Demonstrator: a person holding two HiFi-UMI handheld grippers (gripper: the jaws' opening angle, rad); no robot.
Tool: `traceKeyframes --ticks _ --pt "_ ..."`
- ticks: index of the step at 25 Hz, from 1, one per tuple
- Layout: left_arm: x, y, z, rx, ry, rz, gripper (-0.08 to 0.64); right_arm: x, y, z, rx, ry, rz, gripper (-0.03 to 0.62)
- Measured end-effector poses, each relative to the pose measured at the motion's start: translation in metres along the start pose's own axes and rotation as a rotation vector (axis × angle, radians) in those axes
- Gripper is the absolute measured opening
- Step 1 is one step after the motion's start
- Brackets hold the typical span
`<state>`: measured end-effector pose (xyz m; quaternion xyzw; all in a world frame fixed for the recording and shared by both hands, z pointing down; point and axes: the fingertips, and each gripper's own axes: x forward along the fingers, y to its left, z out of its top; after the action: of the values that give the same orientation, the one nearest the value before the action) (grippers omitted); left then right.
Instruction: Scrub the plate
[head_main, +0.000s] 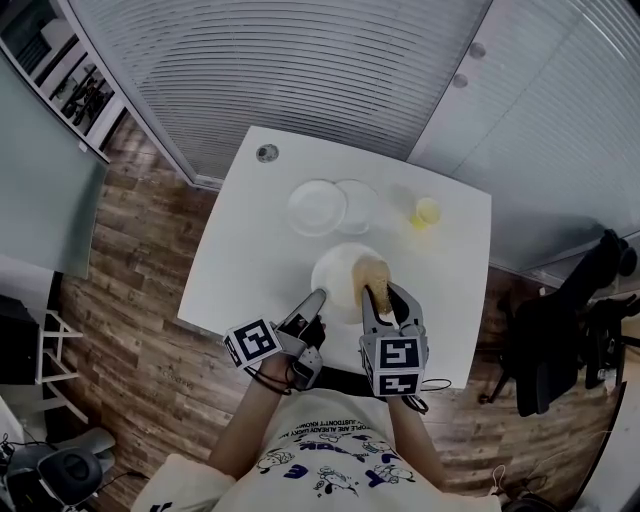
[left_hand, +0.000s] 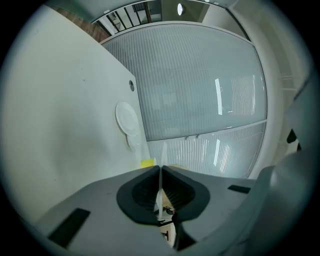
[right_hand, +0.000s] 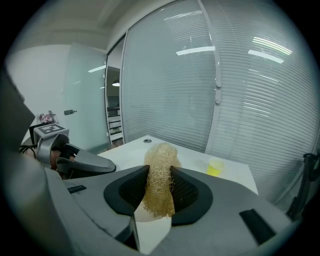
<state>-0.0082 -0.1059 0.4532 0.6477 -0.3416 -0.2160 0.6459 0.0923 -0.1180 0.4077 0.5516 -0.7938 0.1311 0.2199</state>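
A white plate (head_main: 338, 272) lies on the white table (head_main: 240, 260), near its front edge. My left gripper (head_main: 312, 306) is shut on the plate's left rim; in the left gripper view the rim (left_hand: 163, 154) shows edge-on as a thin white line pinched between the jaws (left_hand: 160, 172). My right gripper (head_main: 379, 300) is shut on a tan, fibrous loofah scrubber (head_main: 375, 274) that rests over the plate's right side. In the right gripper view the scrubber (right_hand: 161, 152) sticks up between the jaws (right_hand: 159, 171), with a bit of plate (right_hand: 144, 215) below.
Behind the plate sit another white plate (head_main: 316, 207) and a clear dish (head_main: 358, 205). A small yellow cup (head_main: 428, 211) stands at the back right. A cable grommet (head_main: 267, 153) is at the far left corner. An office chair (head_main: 560, 340) stands right of the table.
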Motion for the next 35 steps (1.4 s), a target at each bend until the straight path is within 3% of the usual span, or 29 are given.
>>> traceKeyframes --ticks 13,25,35 --pt "-0.001 0.02 0.001 0.101 0.016 0.09 0.035 -0.004 -0.026 0.007 0.062 -0.039 -0.058 0.115" --pt "-0.002 0.062 0.005 0.126 0.025 0.202 0.035 -0.009 -0.063 -0.027 0.135 -0.013 -0.139 0.115" --pt "0.009 0.097 -0.005 0.16 0.097 0.293 0.035 -0.008 -0.077 -0.055 0.175 0.024 -0.17 0.114"
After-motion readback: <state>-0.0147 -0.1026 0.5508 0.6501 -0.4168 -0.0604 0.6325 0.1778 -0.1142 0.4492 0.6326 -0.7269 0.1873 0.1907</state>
